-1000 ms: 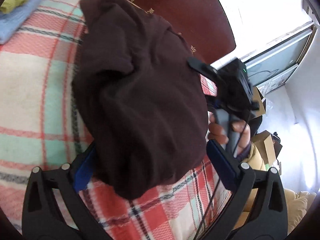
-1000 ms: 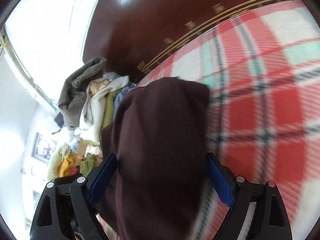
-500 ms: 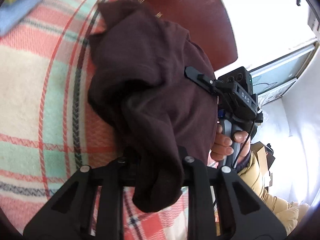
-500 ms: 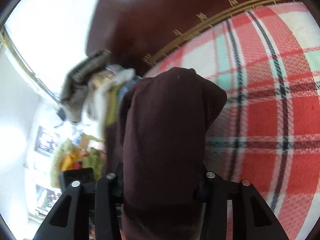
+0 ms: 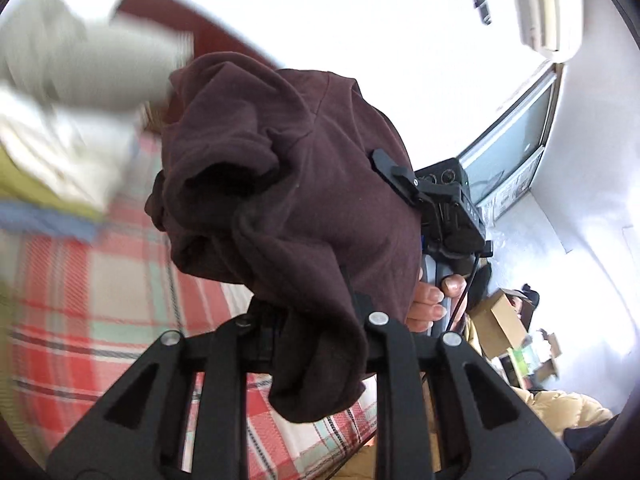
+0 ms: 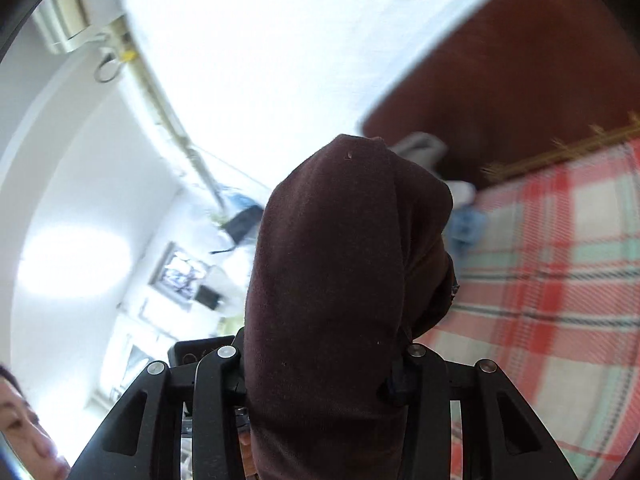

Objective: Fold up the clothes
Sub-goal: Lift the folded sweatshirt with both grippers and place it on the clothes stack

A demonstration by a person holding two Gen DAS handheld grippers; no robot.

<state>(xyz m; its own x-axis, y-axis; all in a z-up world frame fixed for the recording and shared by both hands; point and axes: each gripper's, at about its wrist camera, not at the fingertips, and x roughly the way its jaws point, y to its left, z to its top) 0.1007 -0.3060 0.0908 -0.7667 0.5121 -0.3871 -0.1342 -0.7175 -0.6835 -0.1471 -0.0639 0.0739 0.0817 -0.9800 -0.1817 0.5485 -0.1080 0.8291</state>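
Left wrist view: the left gripper (image 5: 316,316) is clamped on a fold of the dark maroon garment (image 5: 288,184); its jaws have just been closing, with the cloth between them. The garment bunches up ahead of the jaws, and one loose end hangs down in front of the gripper frame. The plaid blanket (image 5: 92,308) serves as the landmark. The garment is held above the blanket, with no visible contact. At the far edge of the blanket lies a blurred pile of pale, yellow-green and blue clothes (image 5: 68,120), and the dark wooden headboard (image 5: 216,48) rises beyond that edge. Off the right side of the blanket, the right gripper (image 5: 448,208) is seen from its side against the garment, with the person's hand (image 5: 430,300) wrapped around its handle.

Right wrist view: the right gripper (image 6: 320,364) pinches a thick roll of the same garment (image 6: 332,280); its jaws have just been closing on the cloth. The roll stands up between the jaws, above the left edge of the blanket (image 6: 560,300). The headboard (image 6: 540,80) borders the far edge of the blanket.
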